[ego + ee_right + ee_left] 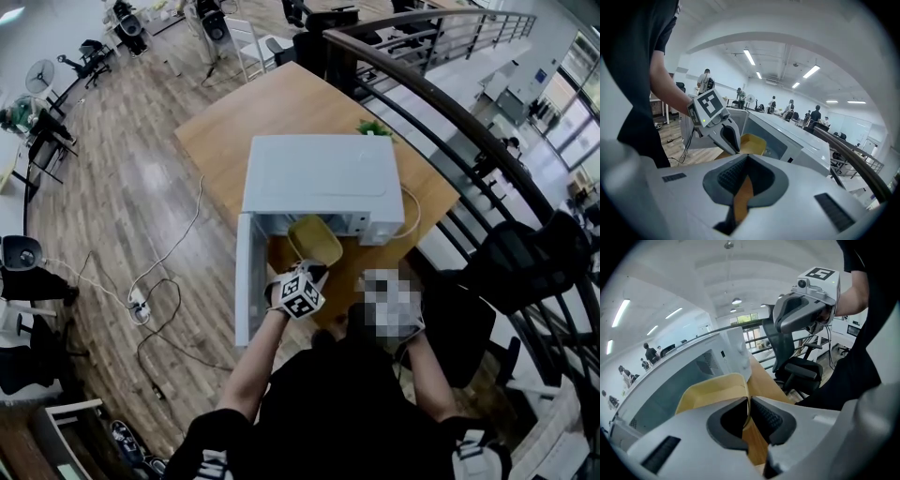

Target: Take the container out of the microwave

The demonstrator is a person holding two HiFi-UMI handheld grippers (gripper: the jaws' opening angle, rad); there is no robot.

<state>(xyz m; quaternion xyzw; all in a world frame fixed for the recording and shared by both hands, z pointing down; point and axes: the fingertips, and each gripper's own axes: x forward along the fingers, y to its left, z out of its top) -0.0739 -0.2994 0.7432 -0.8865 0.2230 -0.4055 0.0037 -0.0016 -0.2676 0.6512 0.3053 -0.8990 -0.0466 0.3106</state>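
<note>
A white microwave point(319, 173) stands on a wooden table point(234, 122) with its door point(244, 277) swung open to the left. A yellow container point(316, 241) sticks partway out of the cavity. My left gripper point(316, 271) is shut on the container's near rim; in the left gripper view the yellow rim point(746, 394) is pinched between the dark pads. My right gripper point(747, 155) is shut with nothing in it, held beside and just right of the left gripper point(729, 136), short of the microwave point(797, 136). In the head view a blurred patch covers it.
A dark curved railing point(450, 112) runs behind and right of the table. Black office chairs point(506, 262) stand to the right. Cables and a power strip point(141, 305) lie on the wood floor at the left. Something small and green point(373, 127) sits behind the microwave.
</note>
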